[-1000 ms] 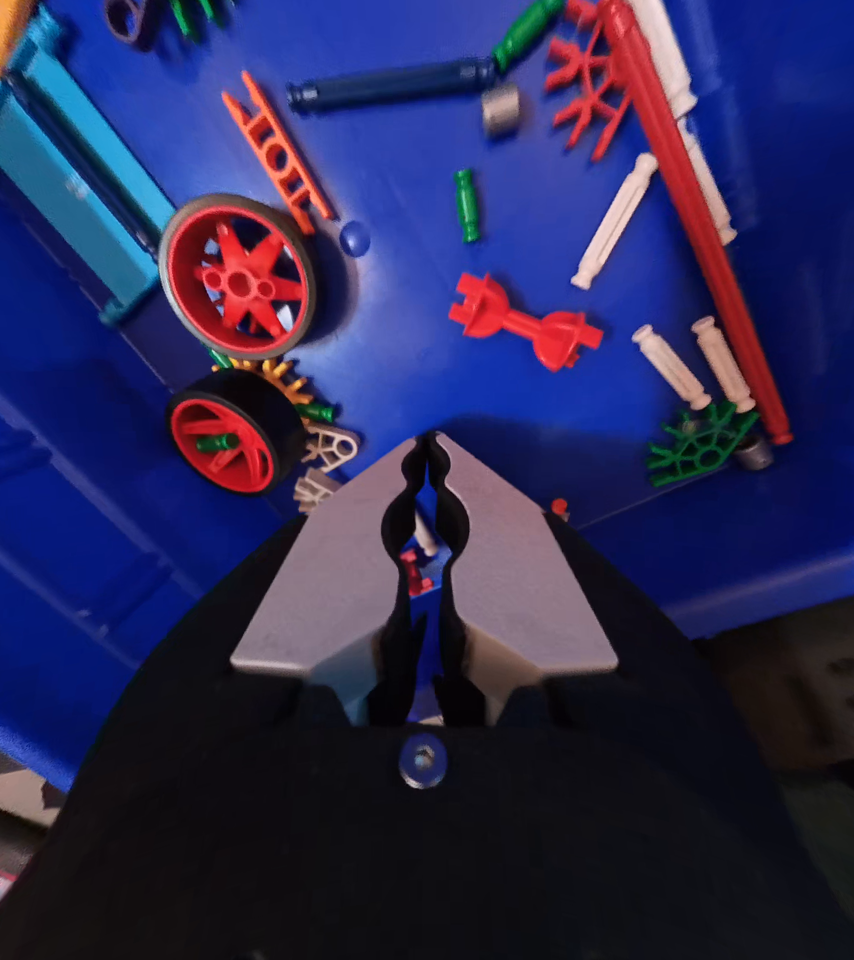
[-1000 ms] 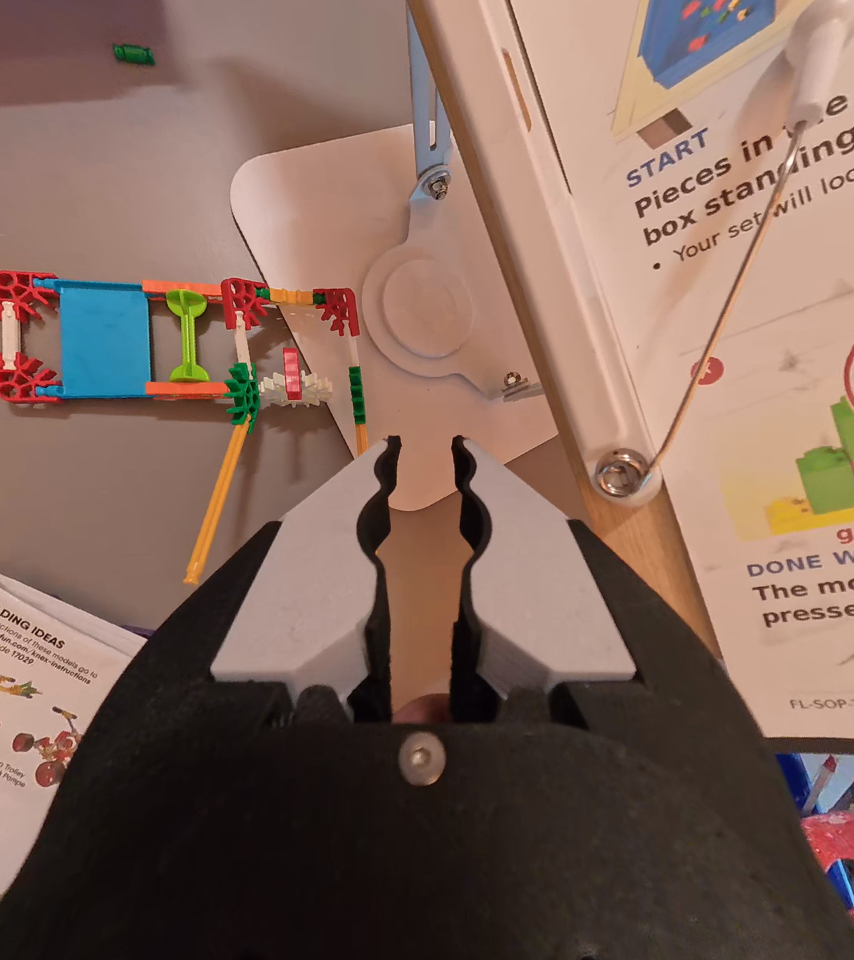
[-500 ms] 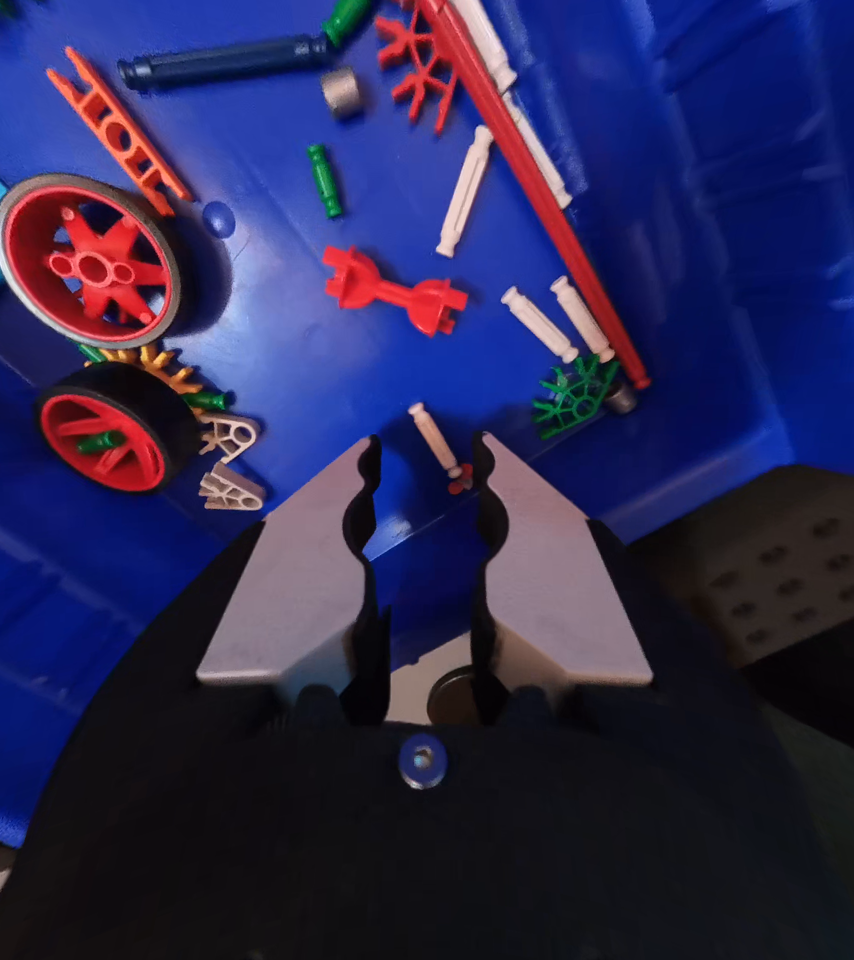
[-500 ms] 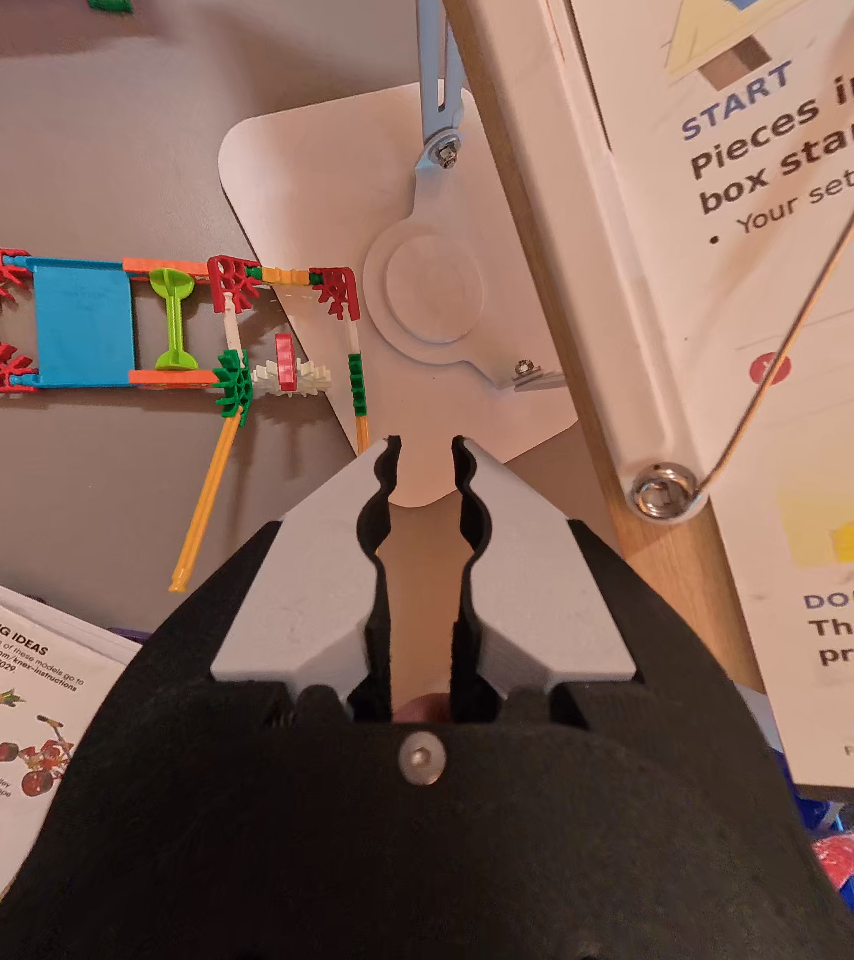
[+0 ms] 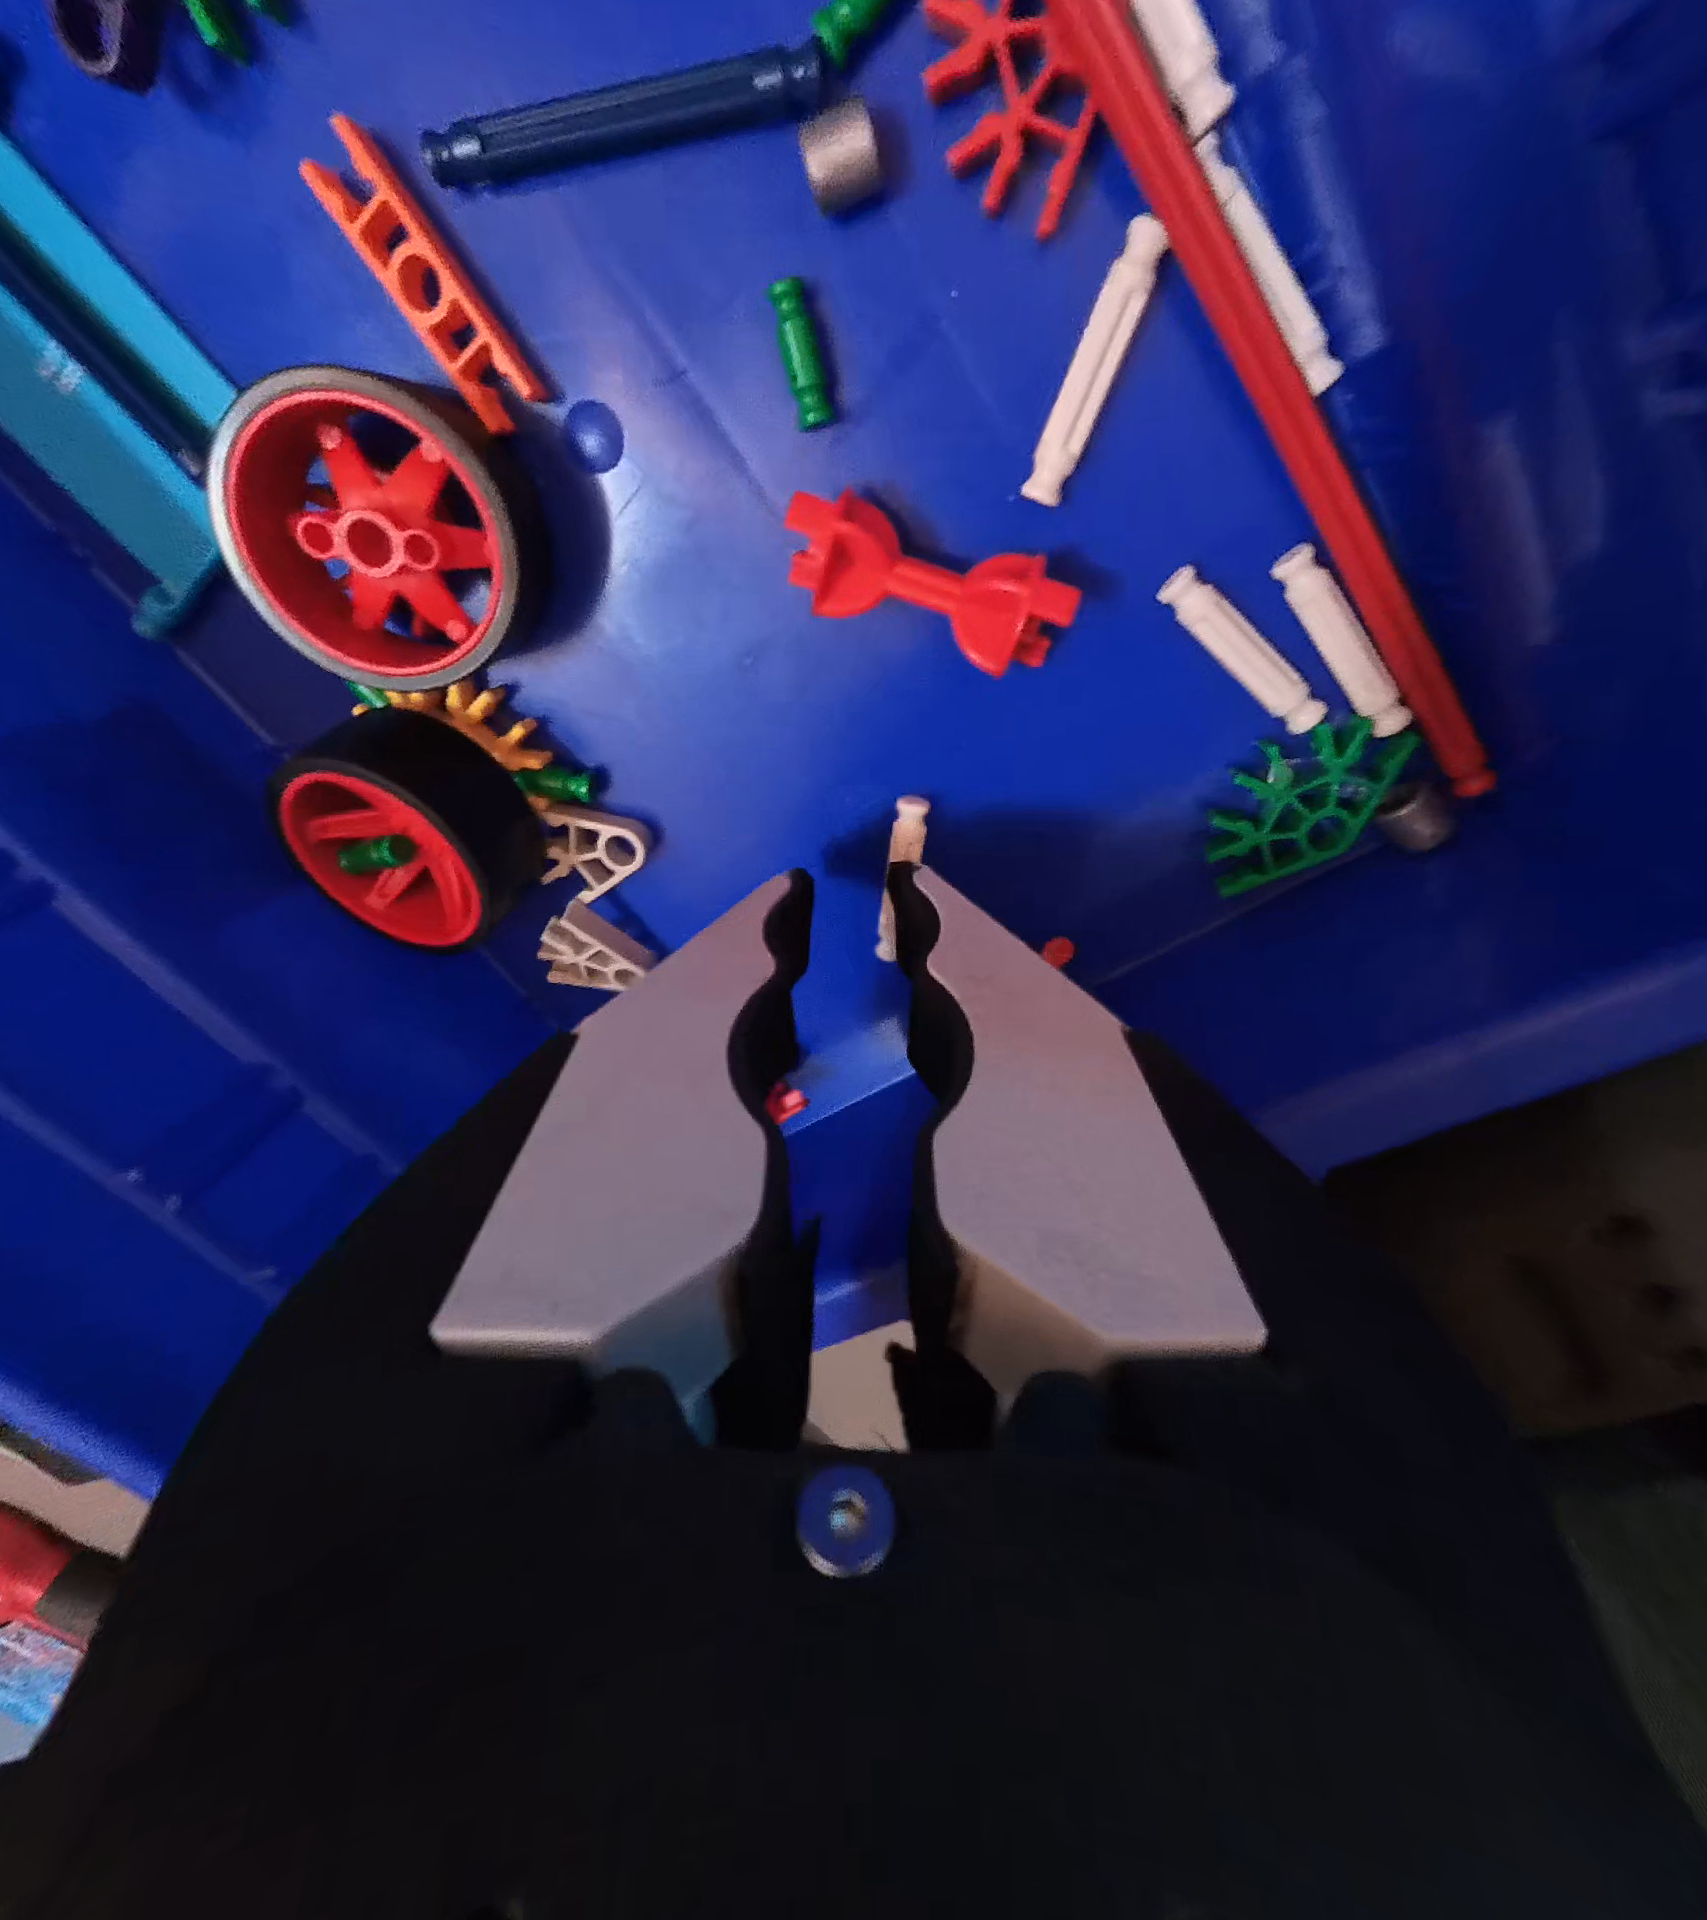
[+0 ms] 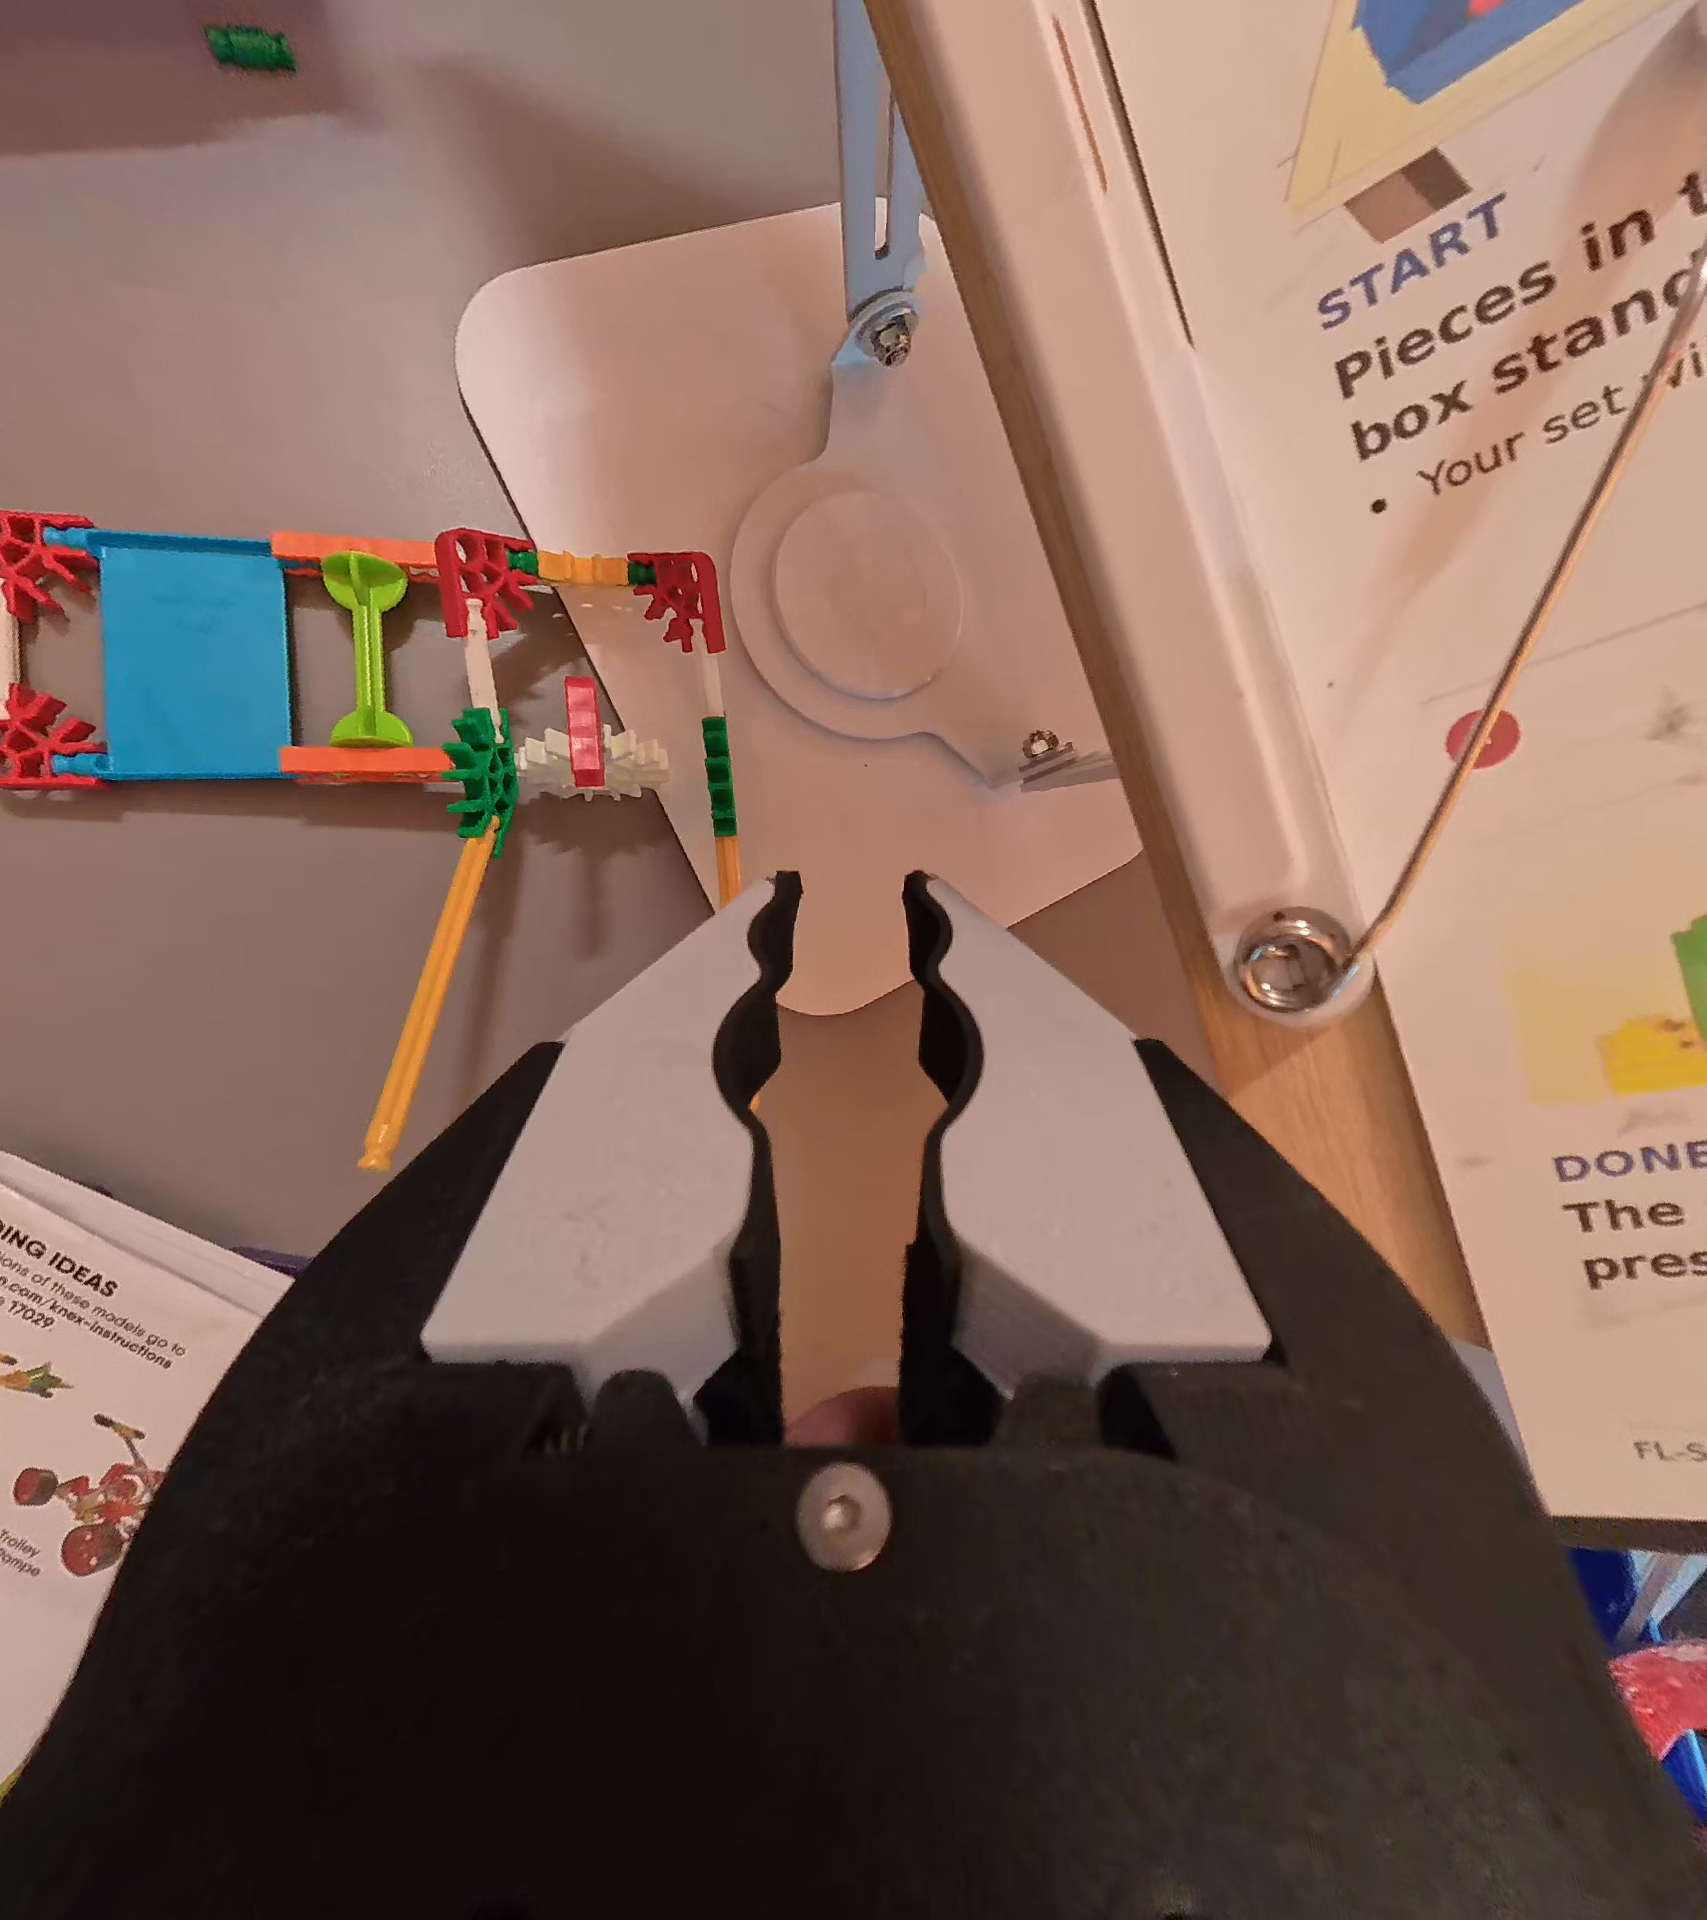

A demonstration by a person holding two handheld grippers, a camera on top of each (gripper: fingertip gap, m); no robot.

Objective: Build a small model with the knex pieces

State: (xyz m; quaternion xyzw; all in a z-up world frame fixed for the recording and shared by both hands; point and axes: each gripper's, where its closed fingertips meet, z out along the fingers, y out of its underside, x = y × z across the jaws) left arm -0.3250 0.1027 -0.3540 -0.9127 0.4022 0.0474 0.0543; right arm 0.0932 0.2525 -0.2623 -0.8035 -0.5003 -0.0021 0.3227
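My left gripper (image 5: 851,883) is open over the near end of a blue bin (image 5: 724,717). A short white rod (image 5: 907,831) lies on the bin floor between the fingertips, close against the right finger, which partly hides it. A small red piece (image 5: 787,1101) shows in the gap farther back. My right gripper (image 6: 851,883) is open and empty above a grey table, over the corner of a white stand base (image 6: 683,395). A flat colourful rod-and-connector model (image 6: 194,655) lies to its left, and one of its yellow rods (image 6: 724,868) ends at the left fingertip.
In the bin lie two red wheels (image 5: 366,540) (image 5: 392,842), a red double-ended connector (image 5: 932,592), a long red rod (image 5: 1275,395), white rods (image 5: 1233,649), a green connector (image 5: 1306,810) and a teal panel (image 5: 49,343). A propped instruction board (image 6: 1451,675) stands at the right, and a booklet (image 6: 28,1403) lies at the lower left. Across from one pair of fingers to the other is roughly 45 cm. My right tips are roughly 15 cm from the flat colourful rod-and-connector model (image 6: 194,655).
My left gripper was shut a second ago, opened wide, and now stands narrower with the white rod at its tips. The right gripper stays open and has only drifted slightly.
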